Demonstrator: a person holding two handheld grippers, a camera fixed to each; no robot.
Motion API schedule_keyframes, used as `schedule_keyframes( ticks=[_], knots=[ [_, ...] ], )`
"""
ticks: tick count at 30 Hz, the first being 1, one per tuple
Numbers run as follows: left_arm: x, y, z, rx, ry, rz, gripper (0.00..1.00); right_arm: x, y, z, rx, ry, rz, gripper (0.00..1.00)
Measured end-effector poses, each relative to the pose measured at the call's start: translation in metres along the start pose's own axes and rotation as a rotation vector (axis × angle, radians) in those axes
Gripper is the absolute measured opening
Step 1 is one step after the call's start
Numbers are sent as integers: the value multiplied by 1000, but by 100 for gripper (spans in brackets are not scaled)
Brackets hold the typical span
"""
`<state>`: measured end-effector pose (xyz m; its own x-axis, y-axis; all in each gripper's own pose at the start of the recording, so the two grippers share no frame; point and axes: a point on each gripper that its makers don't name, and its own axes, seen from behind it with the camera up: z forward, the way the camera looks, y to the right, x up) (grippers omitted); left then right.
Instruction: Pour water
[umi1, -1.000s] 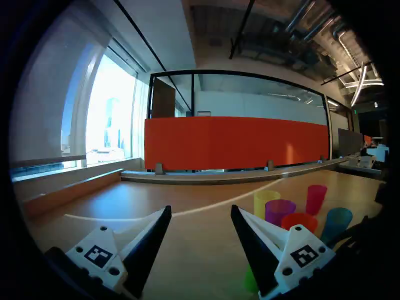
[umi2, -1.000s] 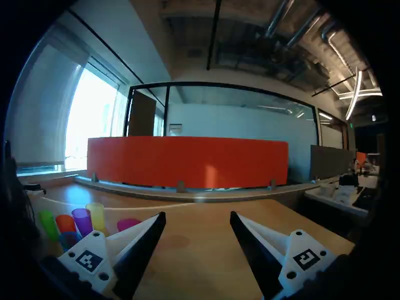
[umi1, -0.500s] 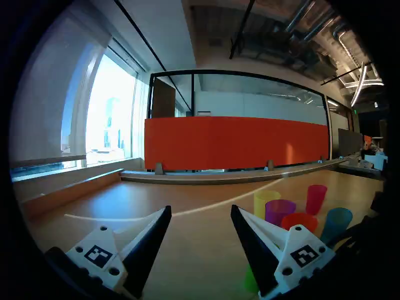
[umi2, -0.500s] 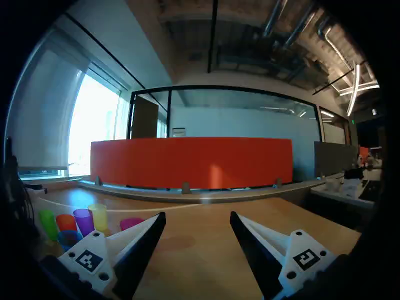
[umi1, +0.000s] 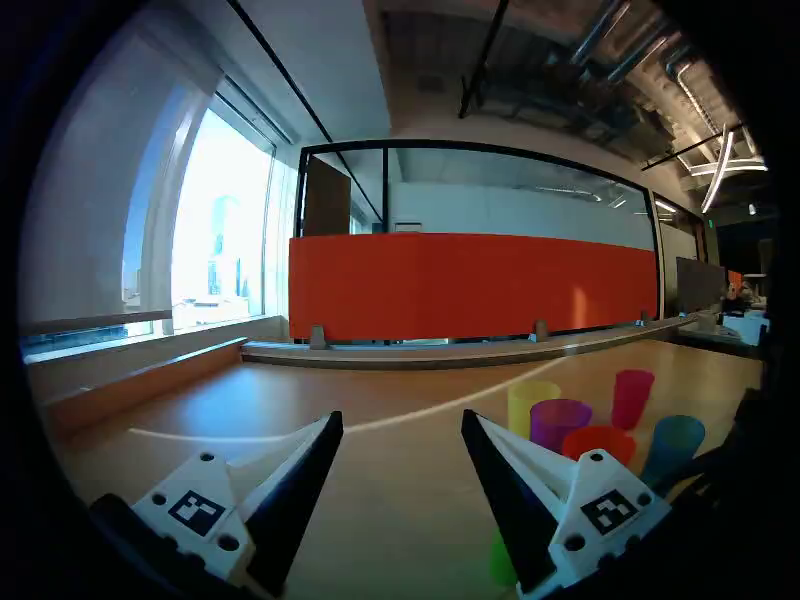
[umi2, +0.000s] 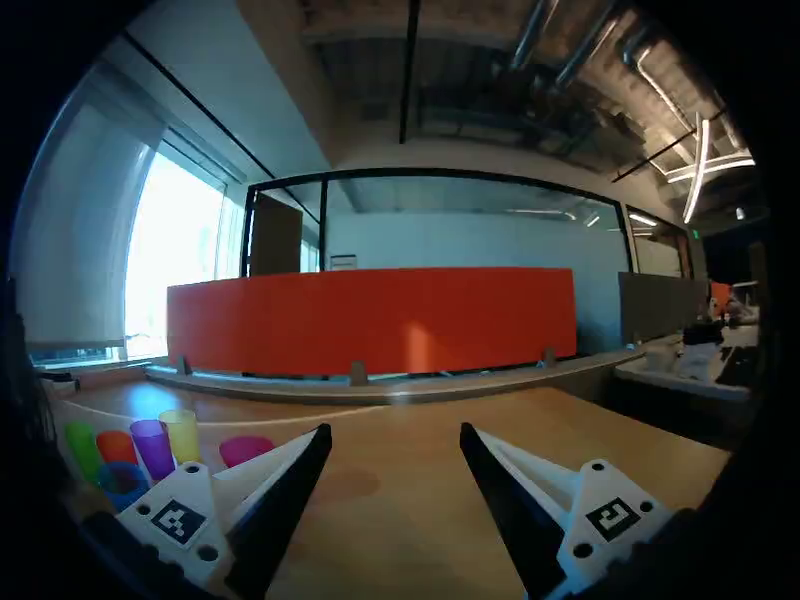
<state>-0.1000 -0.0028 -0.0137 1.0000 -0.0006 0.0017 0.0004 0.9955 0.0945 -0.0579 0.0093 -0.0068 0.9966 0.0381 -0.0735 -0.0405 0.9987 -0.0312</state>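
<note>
The left gripper (umi1: 400, 415) points forward and level, its two white fingers (umi1: 290, 480) spread wide apart, black inner faces turned toward each other. The right gripper (umi2: 395, 428) is posed alike: level, fingers (umi2: 520, 500) wide apart, empty

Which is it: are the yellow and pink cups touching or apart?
Apart. The left gripper view shows a strip of bare table between the yellow cup and the pink cup.
</note>
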Motion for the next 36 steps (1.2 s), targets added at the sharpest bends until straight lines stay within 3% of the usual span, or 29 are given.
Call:
schedule_keyframes(
  ticks=[18, 36],
  knots=[
    [0, 0, 0, 0, 0, 0, 88, -27, -5, 5, -2, -47, -26, 99],
    [0, 0, 0, 0, 0, 0, 88, -26, -5, 4, -5, -54, -34, 99]
  ],
)
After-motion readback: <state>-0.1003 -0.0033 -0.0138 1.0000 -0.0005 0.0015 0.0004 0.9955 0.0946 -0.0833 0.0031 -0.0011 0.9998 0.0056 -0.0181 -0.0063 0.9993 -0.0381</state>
